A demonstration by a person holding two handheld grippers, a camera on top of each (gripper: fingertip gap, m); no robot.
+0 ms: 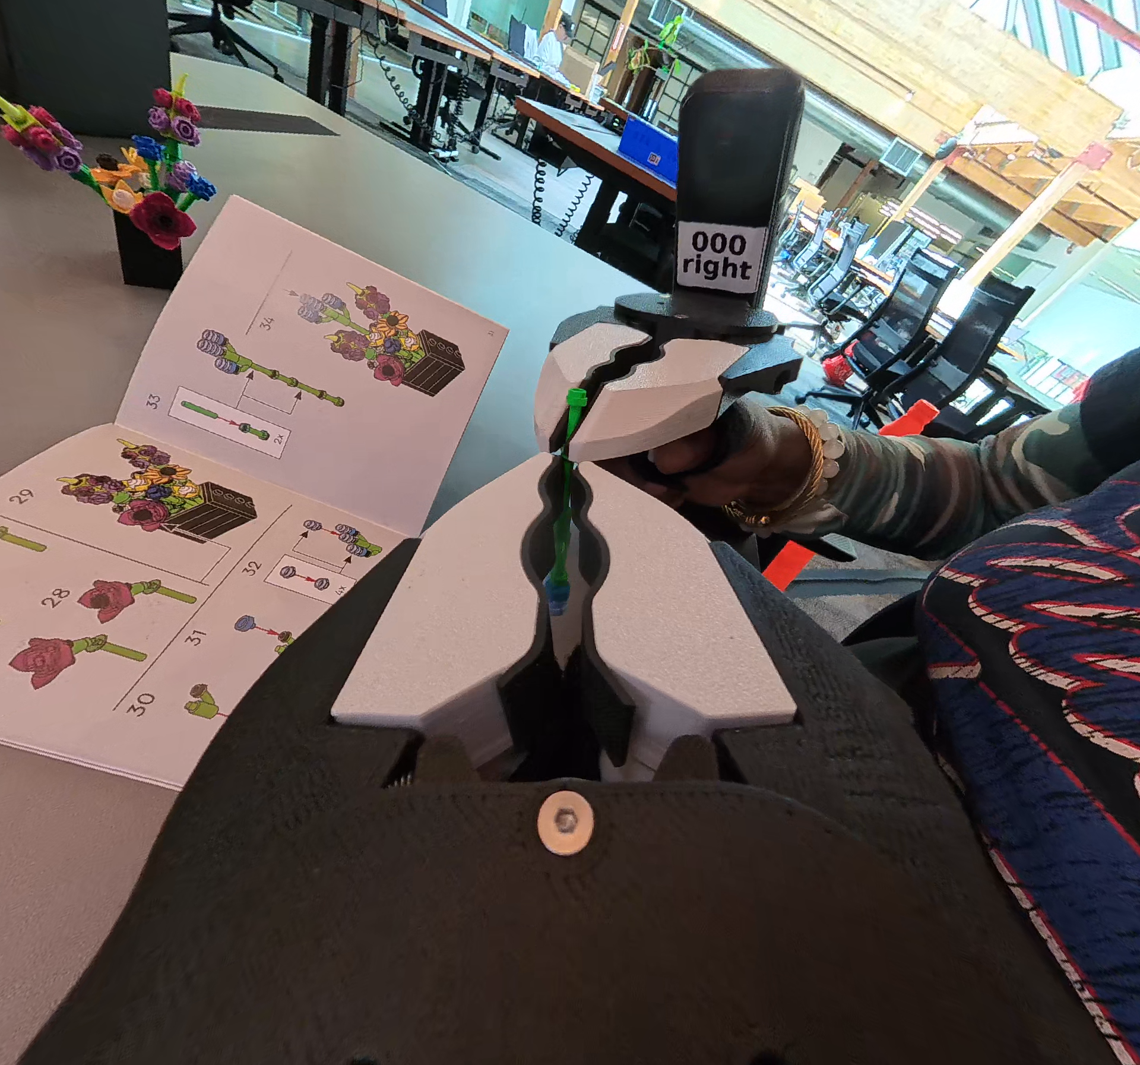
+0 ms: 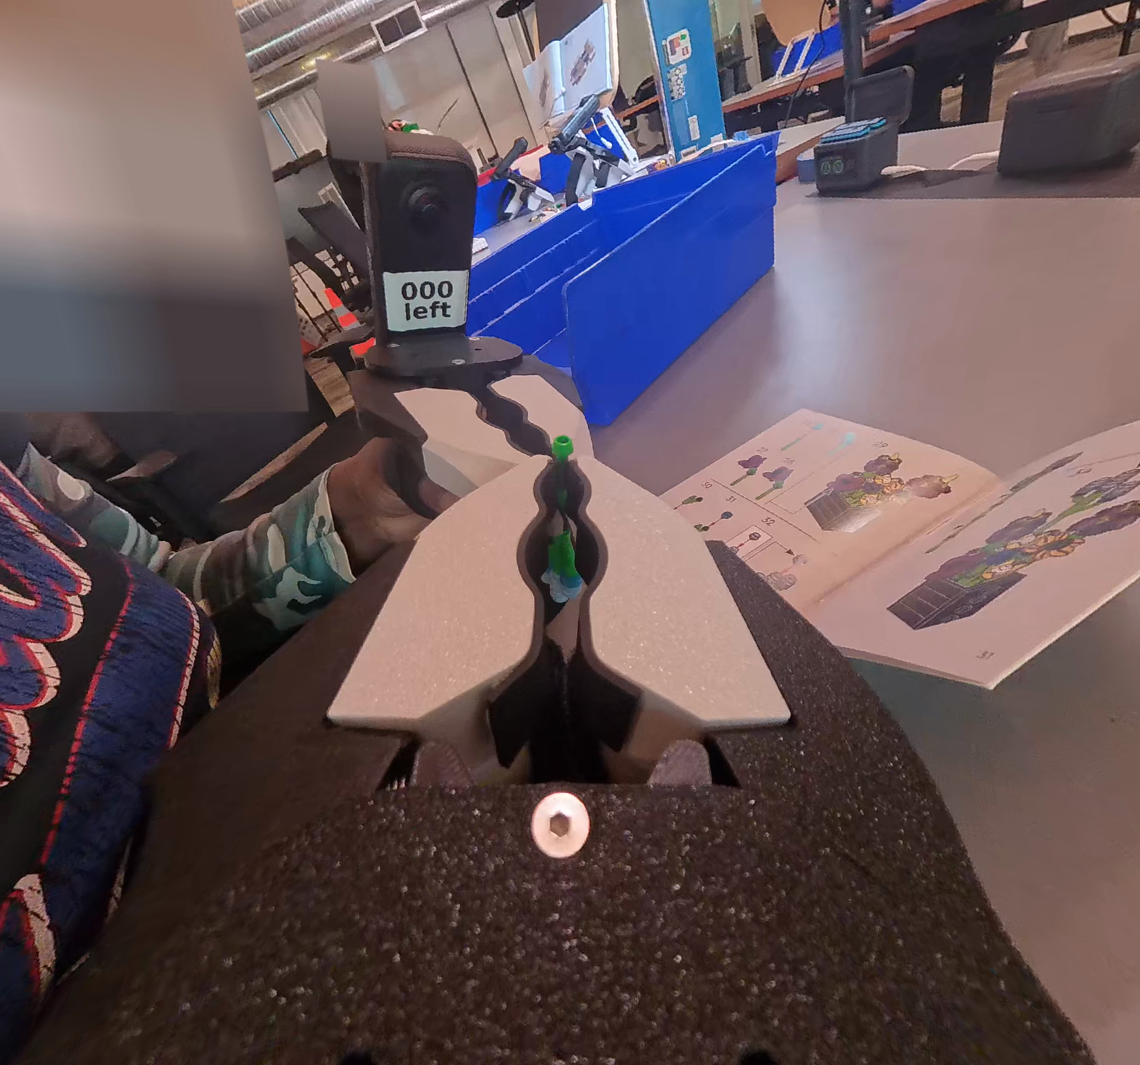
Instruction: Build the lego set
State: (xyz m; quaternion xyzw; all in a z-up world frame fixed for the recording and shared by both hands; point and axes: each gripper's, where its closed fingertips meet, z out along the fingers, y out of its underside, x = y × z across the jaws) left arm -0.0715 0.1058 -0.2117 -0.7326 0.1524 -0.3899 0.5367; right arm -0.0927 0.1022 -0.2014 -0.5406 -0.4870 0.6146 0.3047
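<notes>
A thin green lego stem (image 1: 562, 517) with small pale blue flower pieces (image 1: 557, 603) at its lower end is held in the air between both grippers. My left gripper (image 1: 562, 466) is shut on the stem. My right gripper (image 1: 560, 449) meets it tip to tip from above and is shut on the same stem, whose green top (image 1: 576, 398) pokes out. In the right wrist view my right gripper (image 2: 562, 464) pinches the stem (image 2: 561, 449), with the blue flowers (image 2: 561, 582) in the finger gap and the left gripper (image 2: 546, 446) just beyond.
A built lego bouquet in a black vase (image 1: 148, 196) stands at the far left of the grey table (image 1: 370, 202). The open instruction booklet (image 1: 247, 449) lies below the grippers and also shows in the right wrist view (image 2: 894, 541). Blue bins (image 2: 648, 295) stand behind it. My two grippers' fingertips are within a few centimetres of each other.
</notes>
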